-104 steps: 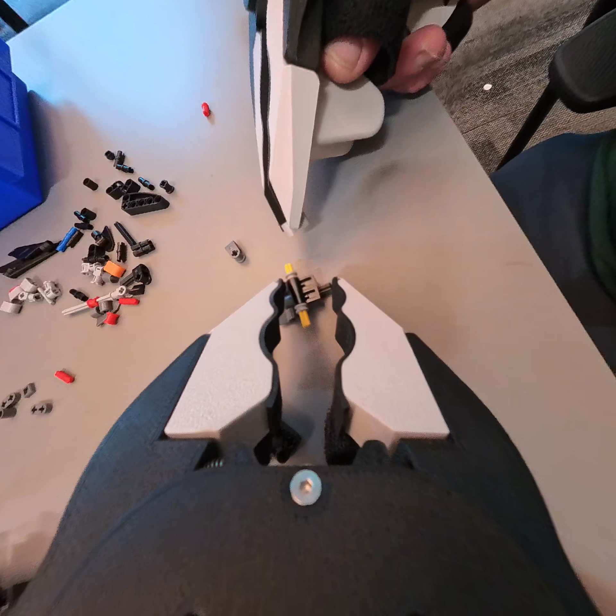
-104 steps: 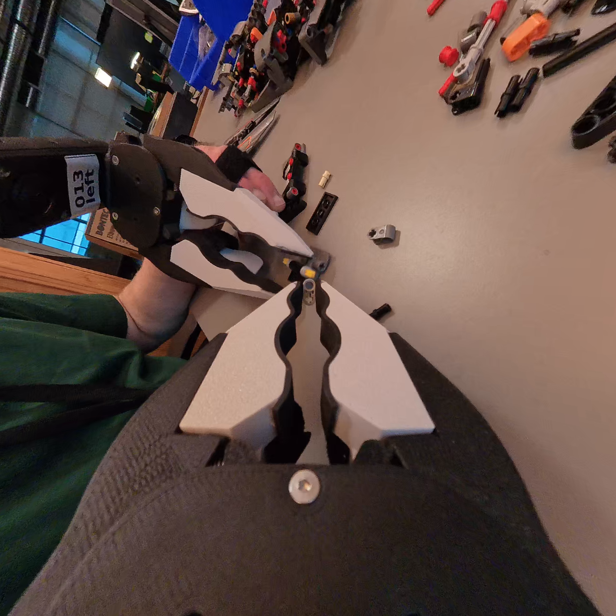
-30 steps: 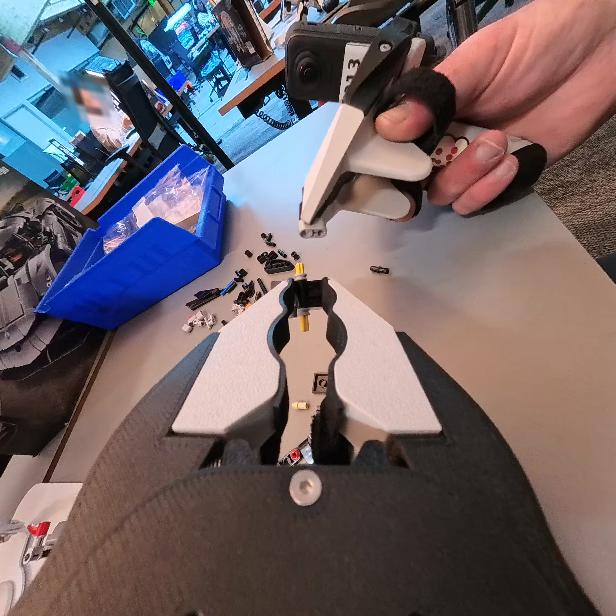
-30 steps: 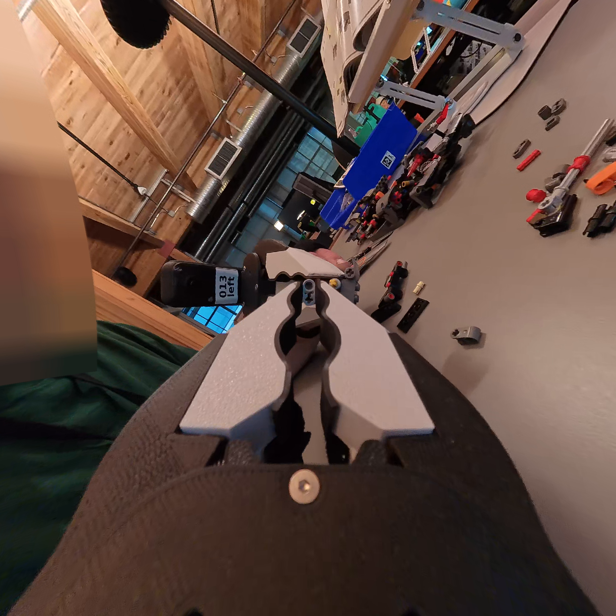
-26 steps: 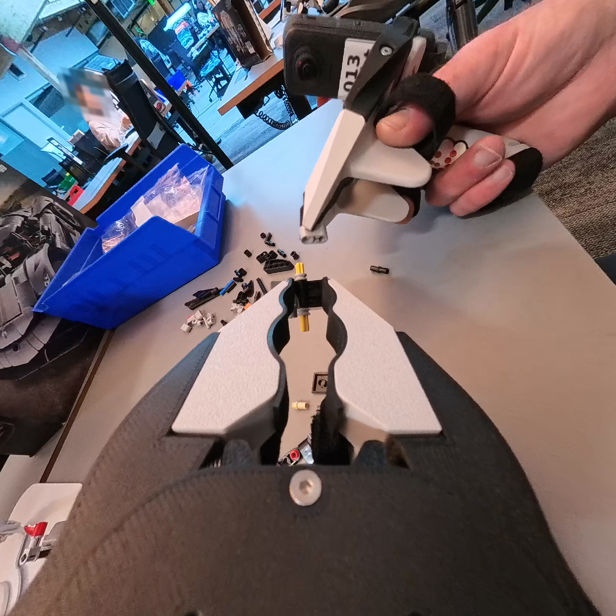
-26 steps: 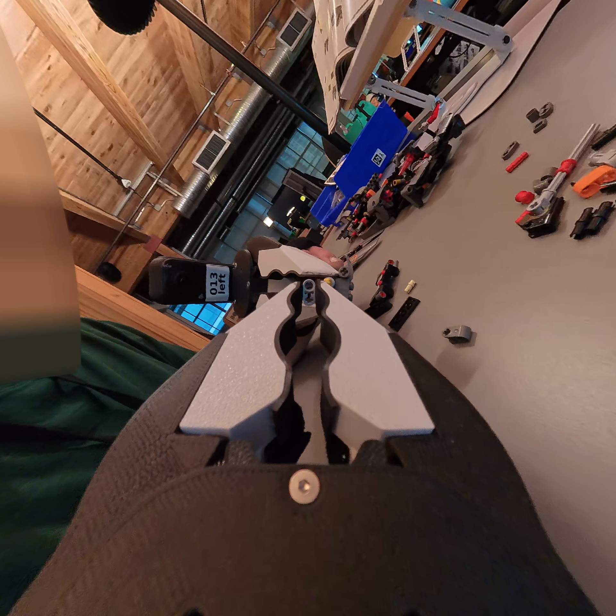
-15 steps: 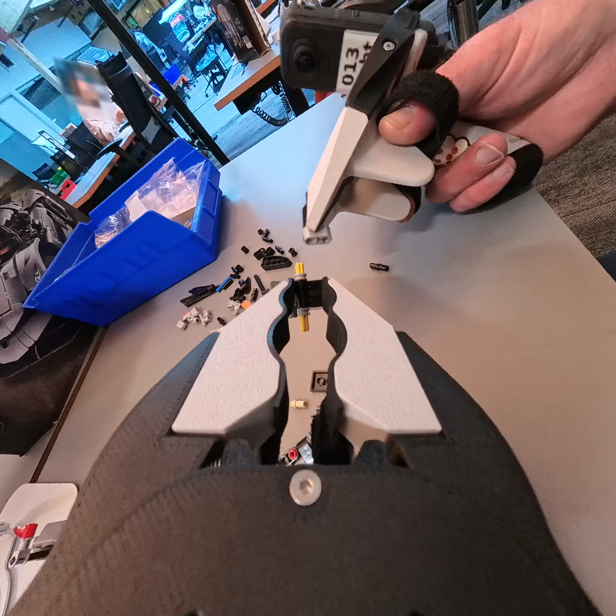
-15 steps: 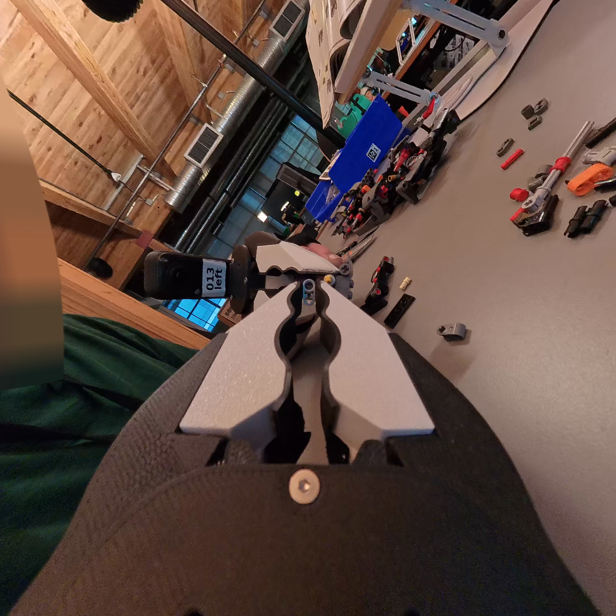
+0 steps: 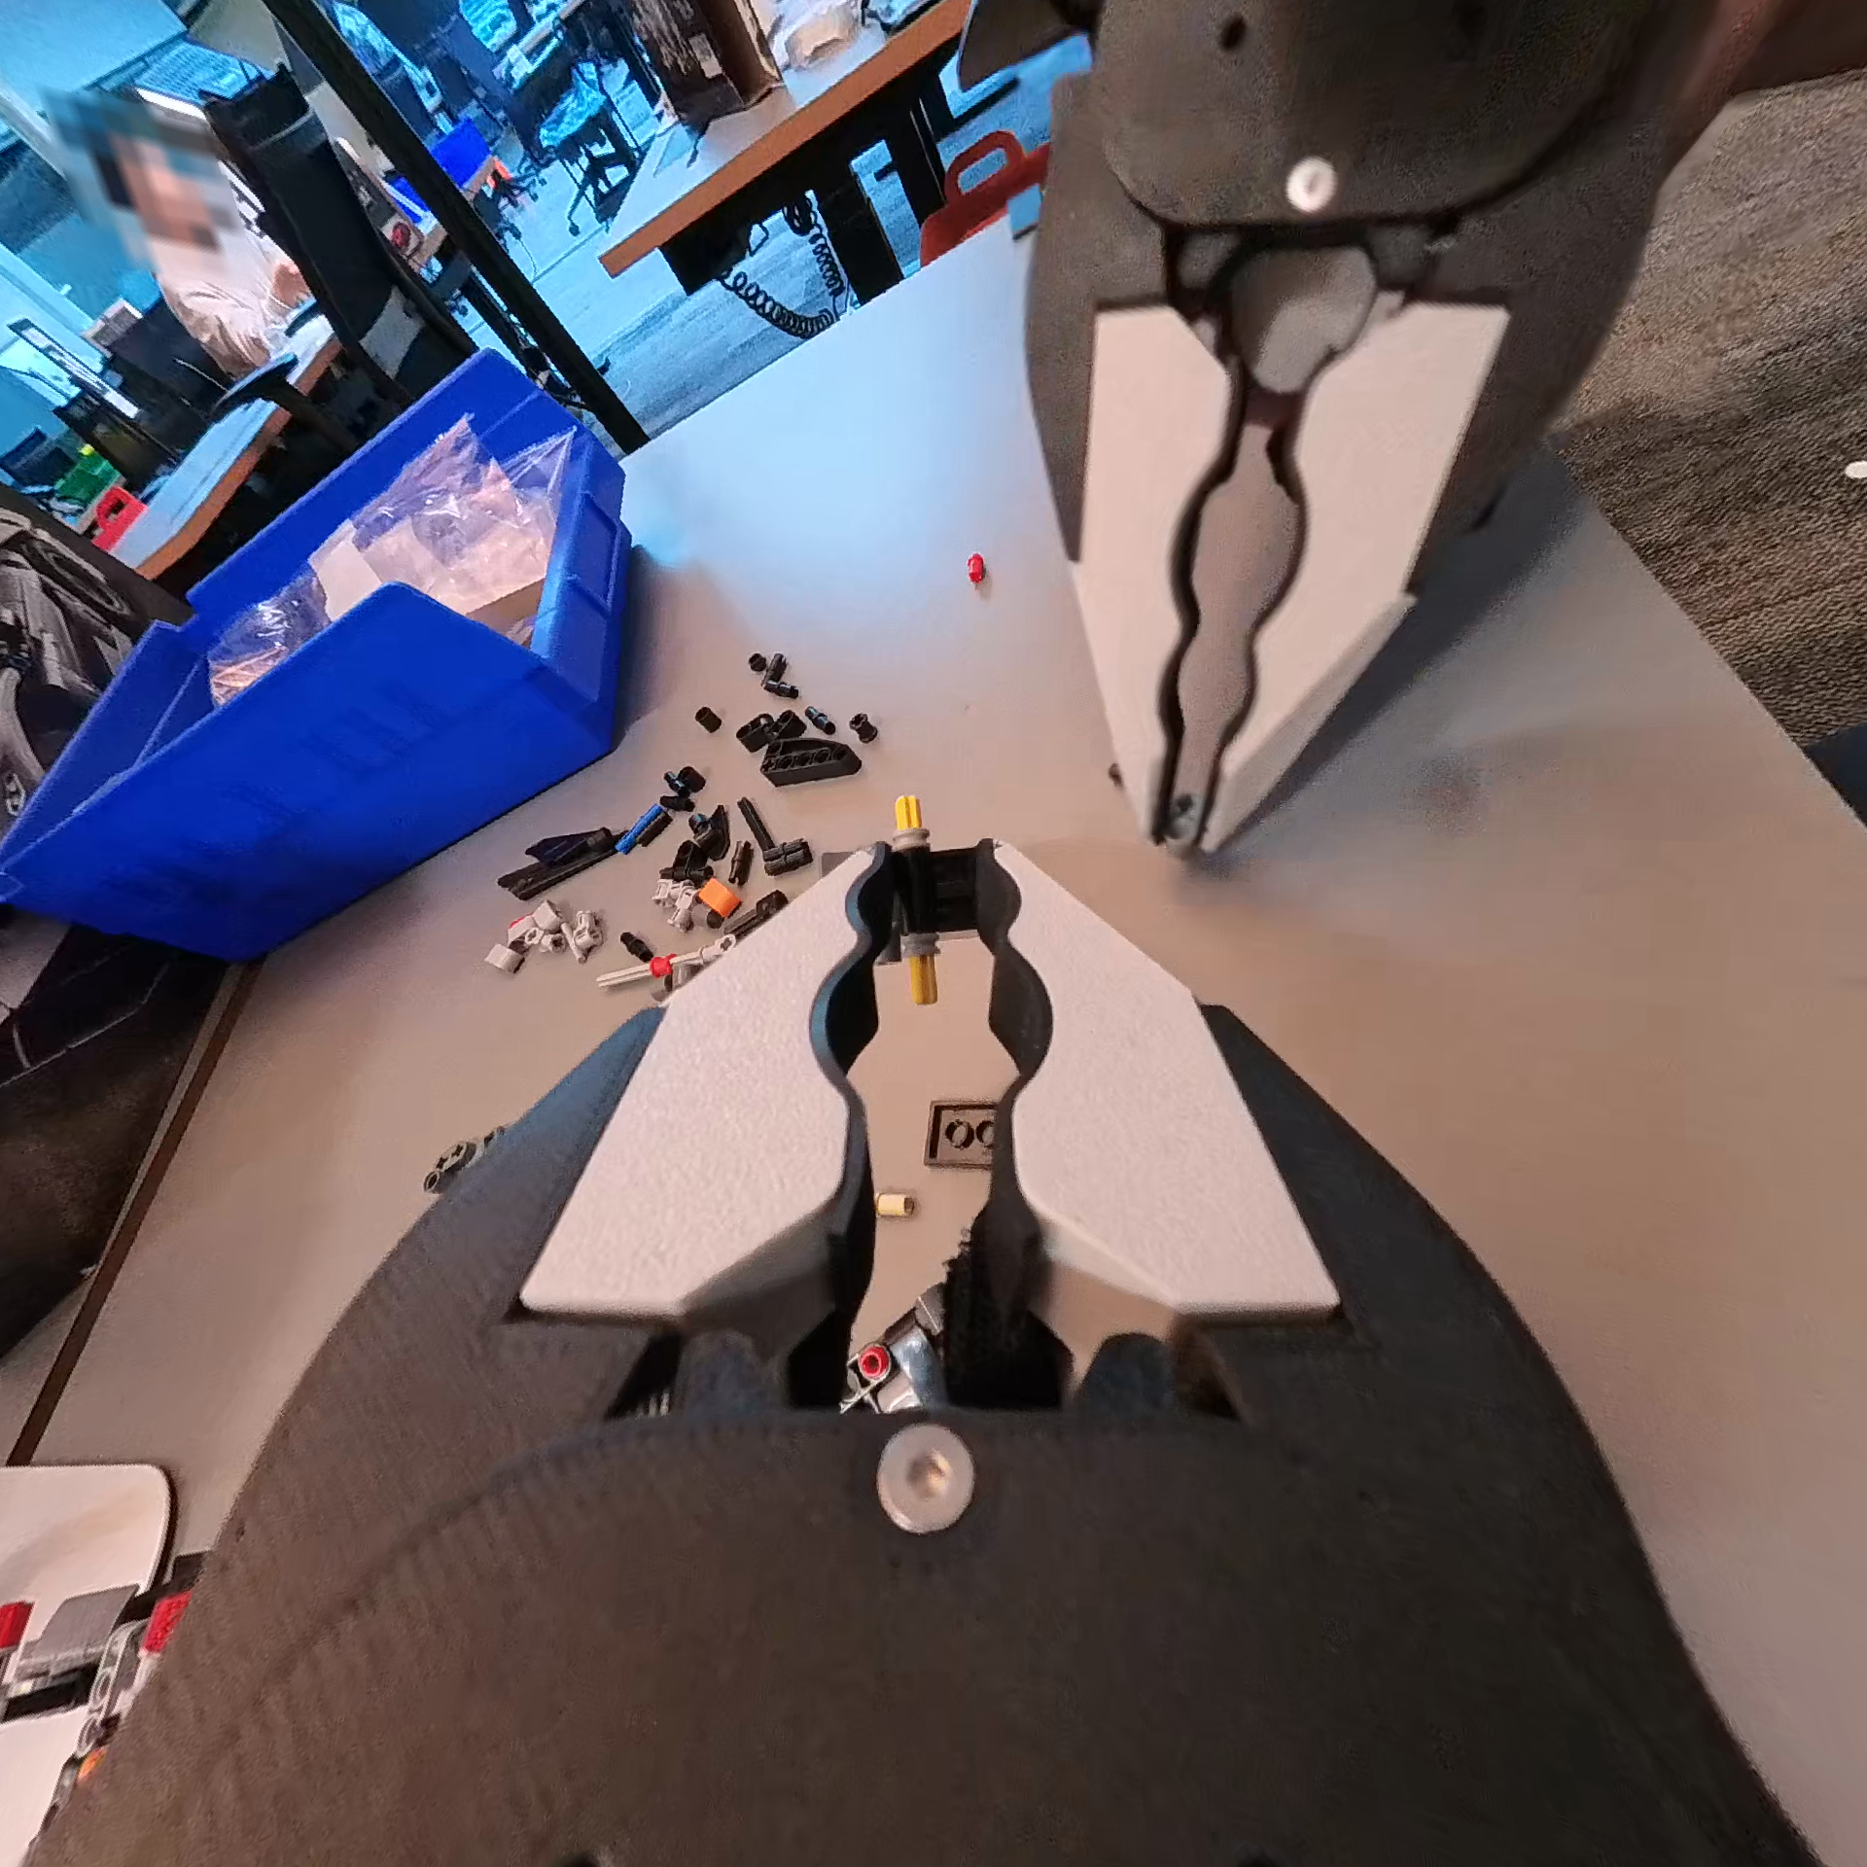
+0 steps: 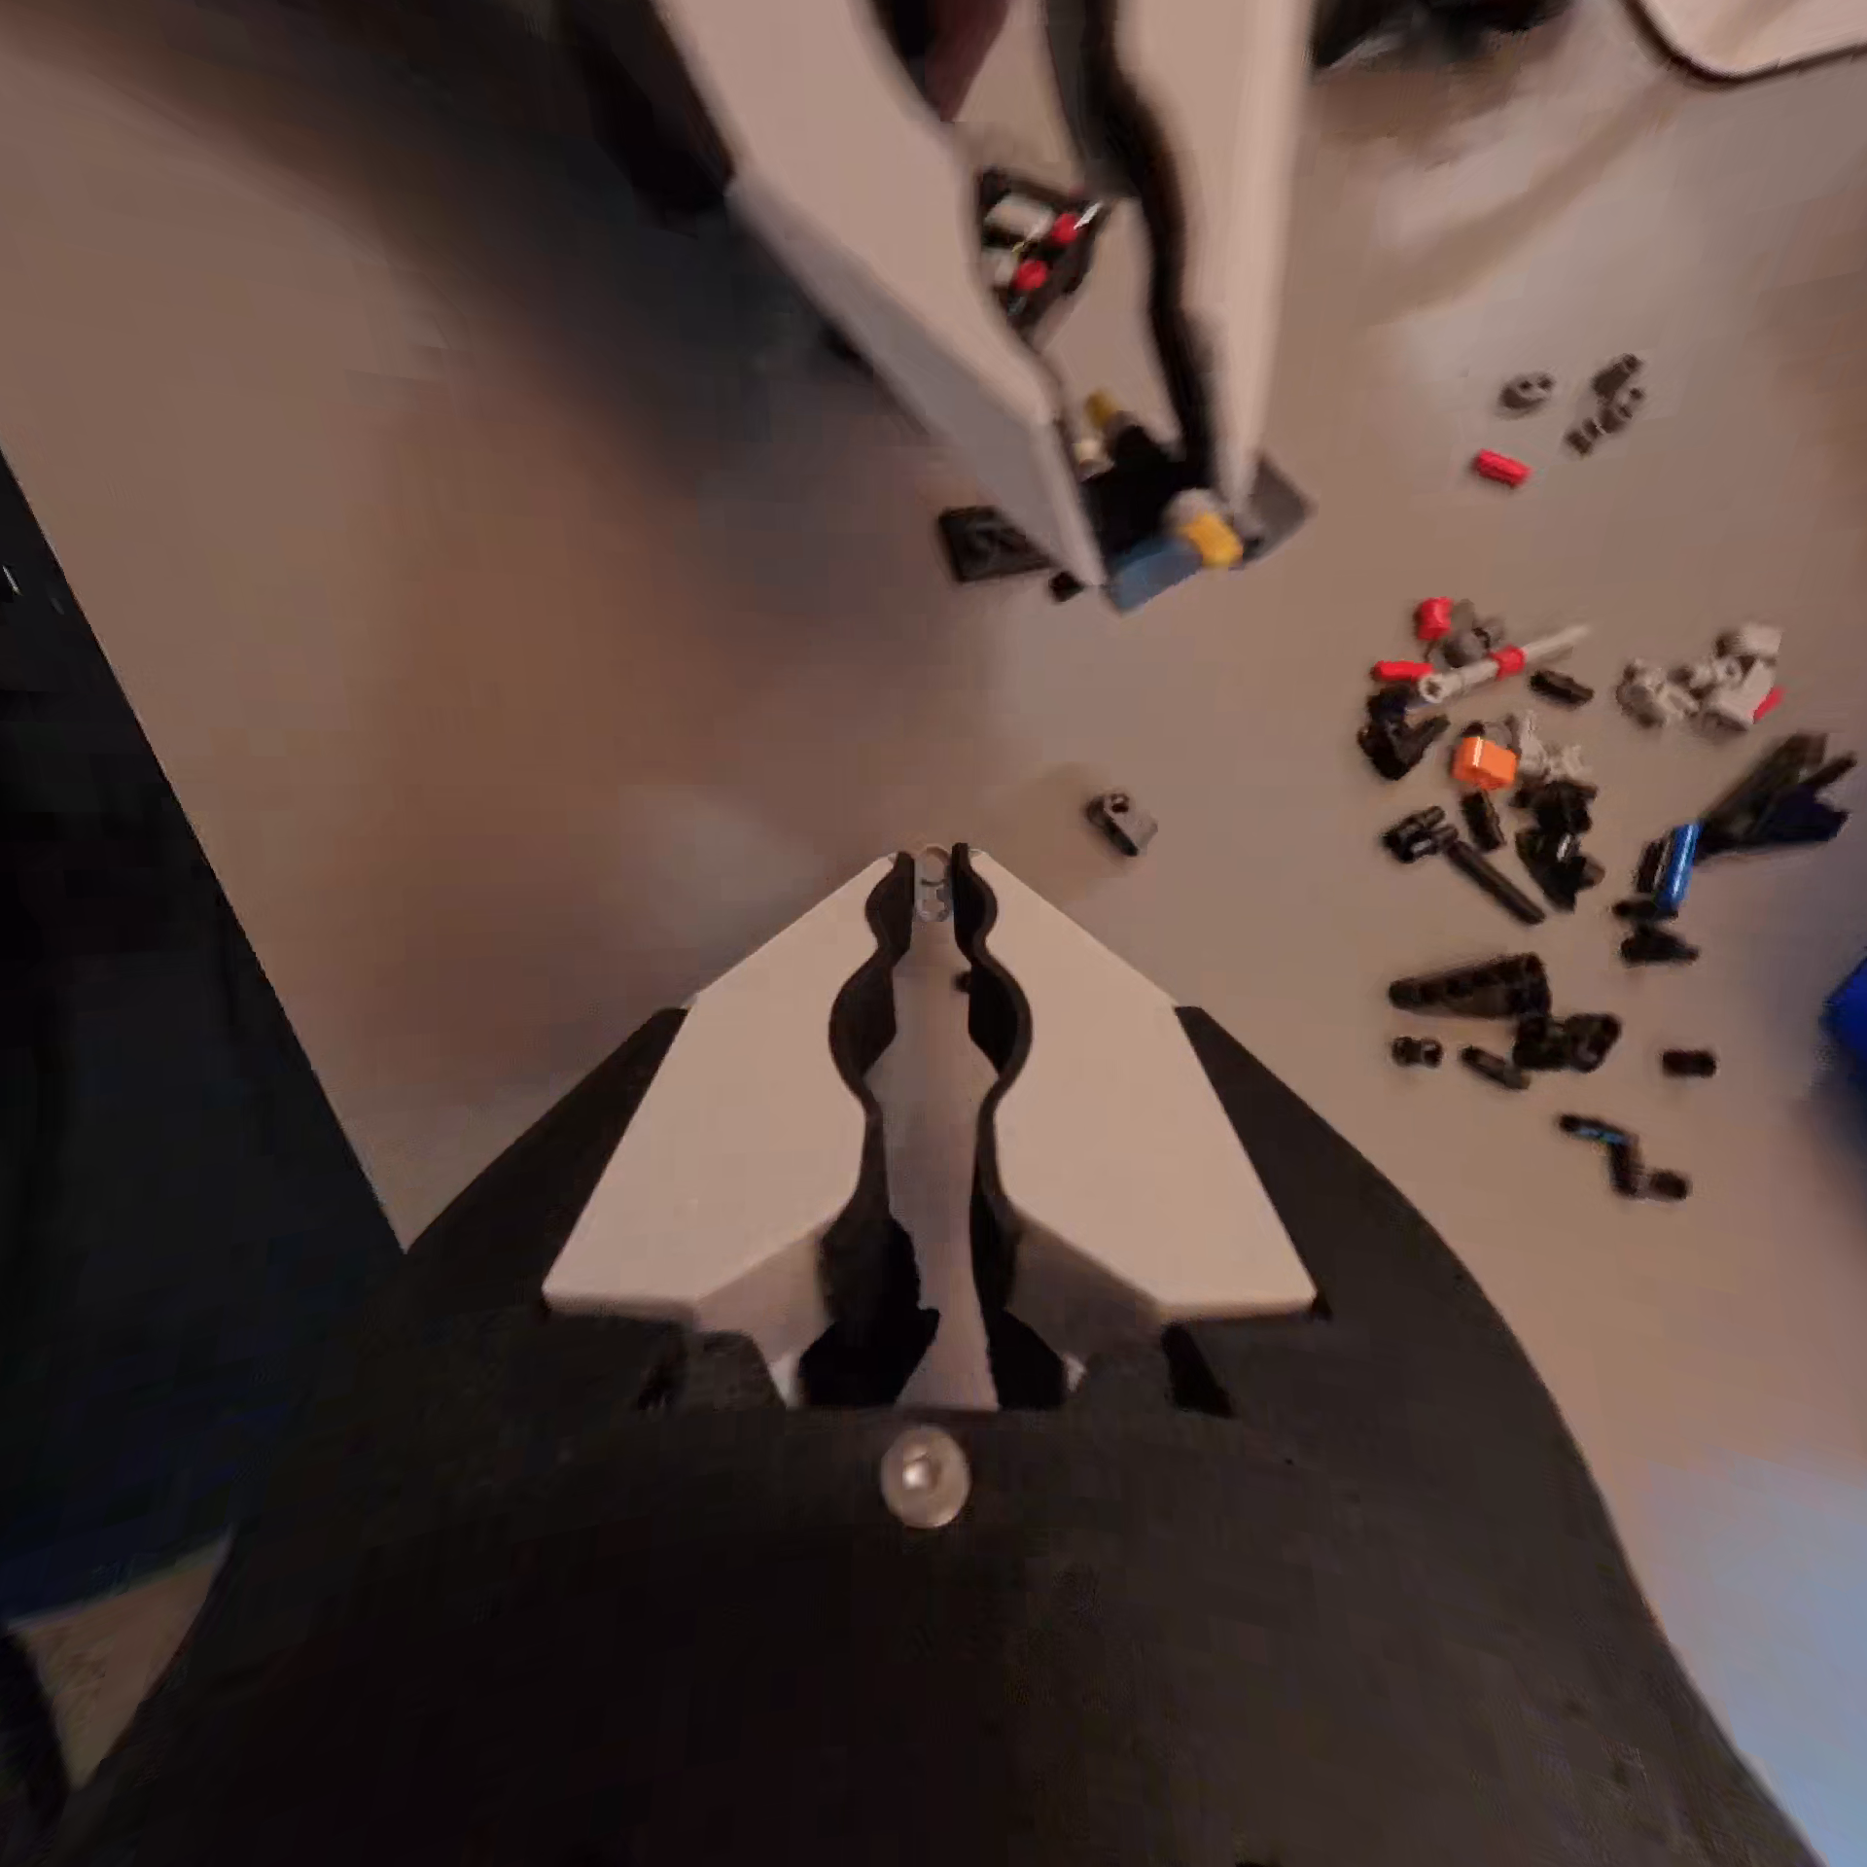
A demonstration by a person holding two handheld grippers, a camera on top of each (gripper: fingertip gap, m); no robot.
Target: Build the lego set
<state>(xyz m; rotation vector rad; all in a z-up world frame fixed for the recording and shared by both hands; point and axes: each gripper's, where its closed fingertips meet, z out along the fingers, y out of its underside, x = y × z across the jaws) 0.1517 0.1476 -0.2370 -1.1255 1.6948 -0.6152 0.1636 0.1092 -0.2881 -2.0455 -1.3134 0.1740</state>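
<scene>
Looks like an open-plan office or lab: long desks [image 9: 808,131] far behind glass, a grey worktable [image 9: 1515,1010], a blue parts bin [image 9: 333,727] at left, grey carpet [image 9: 1738,455] on the right.

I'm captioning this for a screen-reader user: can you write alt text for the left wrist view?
The left gripper is shut on a small black assembly with a yellow axle, held above a grey table. The right gripper points down opposite it; loose parts and a blue bin lie behind.

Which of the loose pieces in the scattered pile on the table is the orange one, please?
The small orange piece lies at the pile's near edge, just left of the left gripper; the others are black, grey, red or blue.
</scene>
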